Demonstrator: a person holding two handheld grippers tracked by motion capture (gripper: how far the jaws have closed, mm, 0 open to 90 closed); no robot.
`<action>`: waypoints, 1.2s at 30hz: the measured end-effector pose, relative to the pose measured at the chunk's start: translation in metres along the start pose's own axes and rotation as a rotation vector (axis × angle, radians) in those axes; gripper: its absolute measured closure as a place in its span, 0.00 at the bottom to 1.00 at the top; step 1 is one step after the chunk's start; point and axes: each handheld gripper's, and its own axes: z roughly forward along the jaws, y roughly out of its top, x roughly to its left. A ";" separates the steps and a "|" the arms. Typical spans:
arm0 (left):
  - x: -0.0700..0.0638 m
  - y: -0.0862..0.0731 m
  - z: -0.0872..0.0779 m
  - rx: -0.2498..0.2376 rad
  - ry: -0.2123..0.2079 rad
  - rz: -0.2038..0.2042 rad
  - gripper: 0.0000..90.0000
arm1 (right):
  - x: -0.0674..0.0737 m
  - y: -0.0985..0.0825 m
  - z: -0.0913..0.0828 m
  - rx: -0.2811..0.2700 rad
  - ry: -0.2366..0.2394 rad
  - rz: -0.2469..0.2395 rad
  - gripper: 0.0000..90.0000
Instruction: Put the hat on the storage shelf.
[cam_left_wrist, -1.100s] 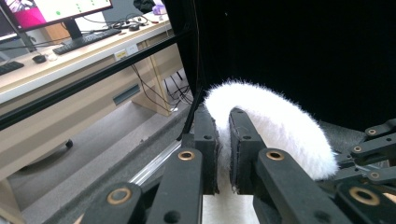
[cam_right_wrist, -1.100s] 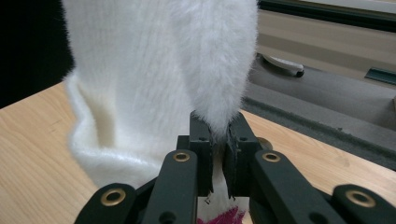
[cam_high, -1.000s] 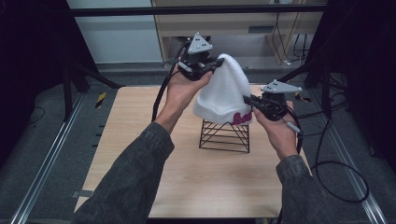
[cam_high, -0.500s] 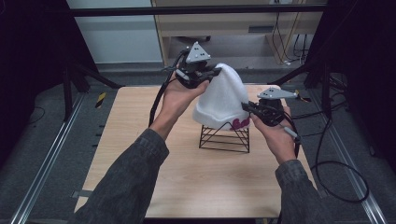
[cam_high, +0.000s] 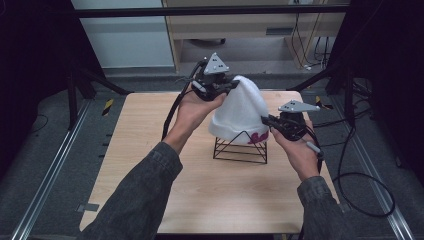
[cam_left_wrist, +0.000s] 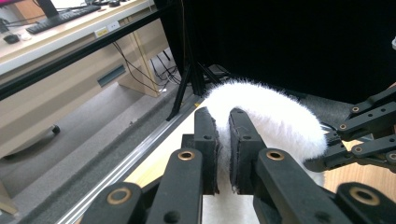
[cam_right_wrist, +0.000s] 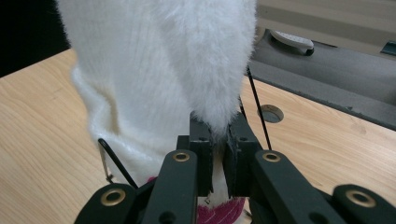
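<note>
A fluffy white knit hat (cam_high: 240, 112) with a pink patch (cam_high: 259, 138) at its rim hangs over a black wire stand (cam_high: 241, 148) in the middle of the wooden table (cam_high: 150, 150). My left gripper (cam_high: 231, 85) is shut on the hat's top, holding it up above the stand; the white fabric (cam_left_wrist: 271, 116) is pinched between its pads. My right gripper (cam_high: 267, 122) is shut on the hat's lower right edge, and the fluffy fabric (cam_right_wrist: 187, 70) runs down between its jaws above the pink rim (cam_right_wrist: 215, 212). The stand's wires (cam_right_wrist: 109, 156) show beside the hat.
Beyond the table's far edge stand a desk (cam_high: 250, 20) with hanging cables and black frame bars (cam_high: 200, 10). Metal rails (cam_high: 45, 180) run along the floor at the left. A cable (cam_high: 360, 185) loops on the floor at the right. A round hole (cam_right_wrist: 271, 113) sits in the tabletop.
Both grippers have lowered the hat a little toward the wire stand; the right hand has sunk slightly. Both grips remain the same.
</note>
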 end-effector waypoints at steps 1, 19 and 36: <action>0.000 0.000 0.001 0.000 -0.002 -0.001 0.93 | 0.000 -0.001 0.000 0.002 0.000 -0.001 0.92; 0.002 -0.026 0.010 0.050 -0.029 -0.015 0.93 | 0.000 -0.020 0.008 0.056 0.008 -0.003 0.92; -0.013 -0.041 0.014 0.088 -0.067 0.007 0.93 | 0.000 -0.040 0.014 0.099 0.000 0.012 0.91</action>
